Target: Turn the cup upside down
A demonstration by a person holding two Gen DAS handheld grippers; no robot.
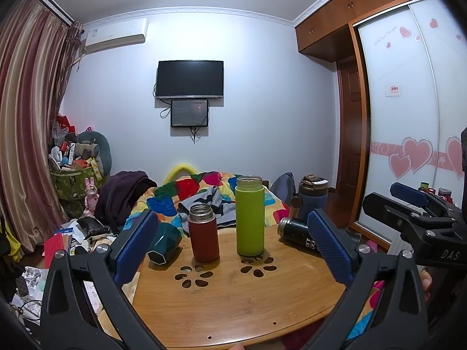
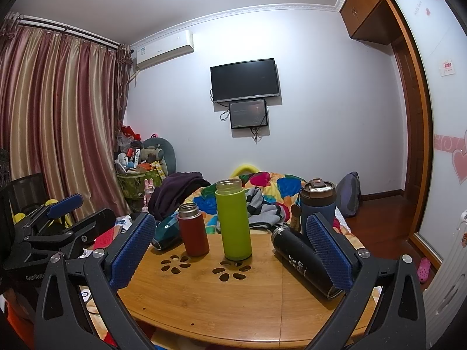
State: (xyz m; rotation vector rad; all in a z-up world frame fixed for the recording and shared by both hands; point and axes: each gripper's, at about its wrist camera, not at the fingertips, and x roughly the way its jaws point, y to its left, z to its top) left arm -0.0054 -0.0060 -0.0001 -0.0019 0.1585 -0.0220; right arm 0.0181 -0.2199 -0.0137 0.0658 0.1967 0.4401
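Left gripper and right gripper both hovering over table near edge, jaws wide apart, holding nothing. Red cup and green cup upright mid-table, mouths up; black cup lying sideways. Pre-grasp step, target unclear. Next: advance, clamp one body, rotate.

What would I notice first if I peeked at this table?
A tall green bottle stands open in the middle of the round wooden table, with a shorter red bottle just left of it. A black bottle lies on its side to the right. Behind them is a colourful patchwork blanket.
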